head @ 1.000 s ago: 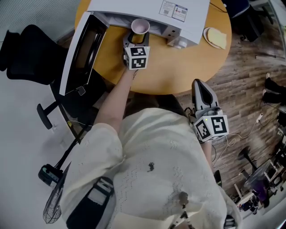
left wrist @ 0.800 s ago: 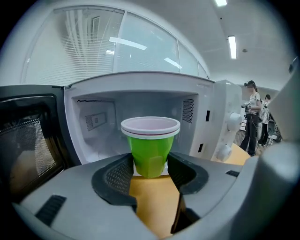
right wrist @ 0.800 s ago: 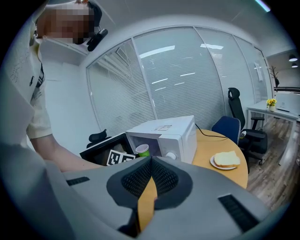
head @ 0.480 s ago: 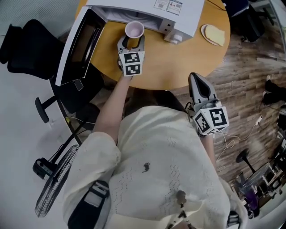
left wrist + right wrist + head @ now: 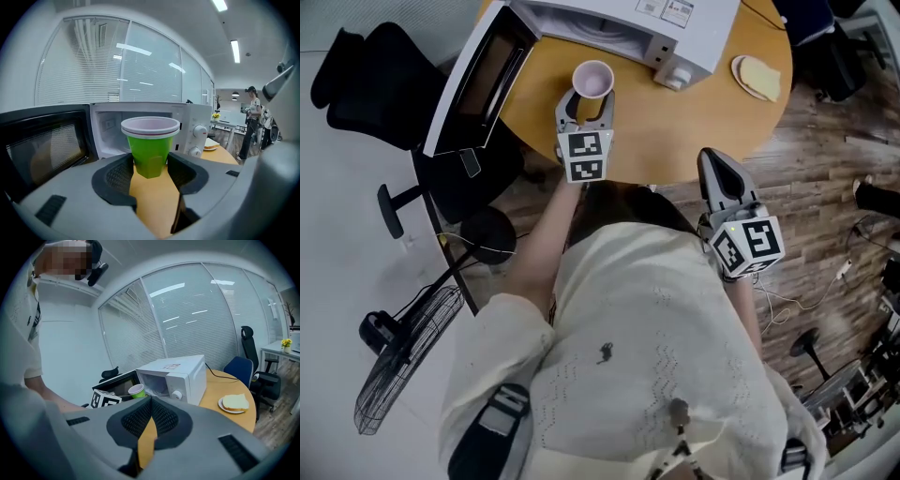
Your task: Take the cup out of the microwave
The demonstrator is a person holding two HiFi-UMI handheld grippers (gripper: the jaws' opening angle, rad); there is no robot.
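The left claw (image 5: 150,165) grips the green cup (image 5: 150,140) low on its wall. The cup is upright, clear of the microwave (image 5: 614,21) at its 12 o'clock, and over bare tabletop (image 5: 694,122). To finish well, carry it level, lower it straight down, and release only once the base sits flat. The right claw (image 5: 149,411), at 4 o'clock, is closed and empty.

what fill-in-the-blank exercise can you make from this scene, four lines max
1. The left gripper is shut on a ____ cup.
2. The door of the microwave stands ____.
3. The plate holds a slice of ____.
4. The right gripper, jaws together, holds ____.
Missing: green; open; bread; nothing.
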